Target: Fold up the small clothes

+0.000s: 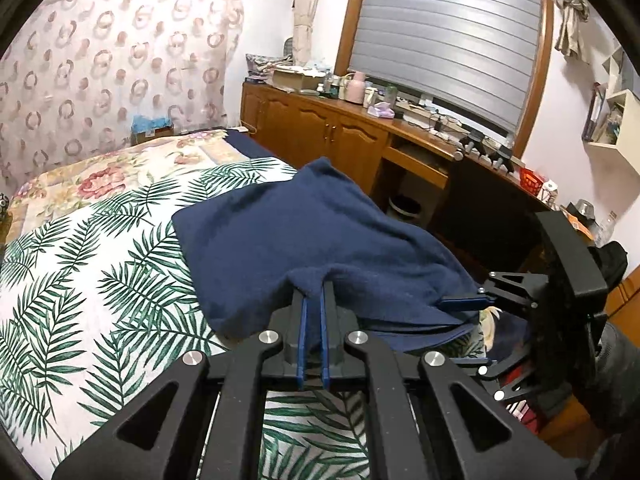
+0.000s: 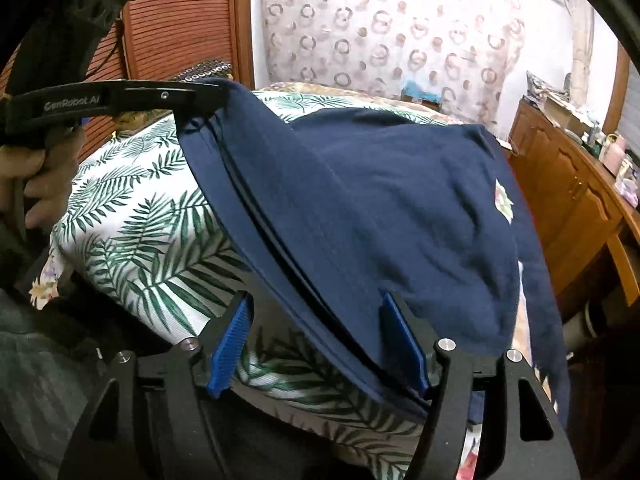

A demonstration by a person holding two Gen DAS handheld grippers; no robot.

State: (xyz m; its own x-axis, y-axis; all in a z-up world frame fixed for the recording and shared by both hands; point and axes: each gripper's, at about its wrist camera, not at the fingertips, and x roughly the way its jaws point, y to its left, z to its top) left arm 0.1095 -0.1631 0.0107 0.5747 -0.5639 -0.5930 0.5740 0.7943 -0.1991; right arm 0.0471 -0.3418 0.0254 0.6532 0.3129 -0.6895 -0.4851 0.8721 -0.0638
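Note:
A navy blue garment (image 1: 288, 240) lies partly folded on the bed with the palm-leaf sheet (image 1: 92, 280). My left gripper (image 1: 314, 292) is shut on a pinch of the garment's near edge and lifts it a little. My right gripper (image 2: 320, 308) is open, its blue pads wide apart, with the garment's layered hem (image 2: 304, 280) running between them and its cloth draped over the right finger. In the right wrist view the garment (image 2: 400, 208) shows a small pale patch (image 2: 503, 200), and the left gripper (image 2: 200, 96) holds its far corner.
A wooden cabinet and desk (image 1: 340, 132) crowded with items runs along the bed's right side. A waste bin (image 1: 404, 206) stands under the desk. A floral quilt (image 1: 104, 176) covers the bed's far end, with a patterned curtain (image 1: 112, 64) behind.

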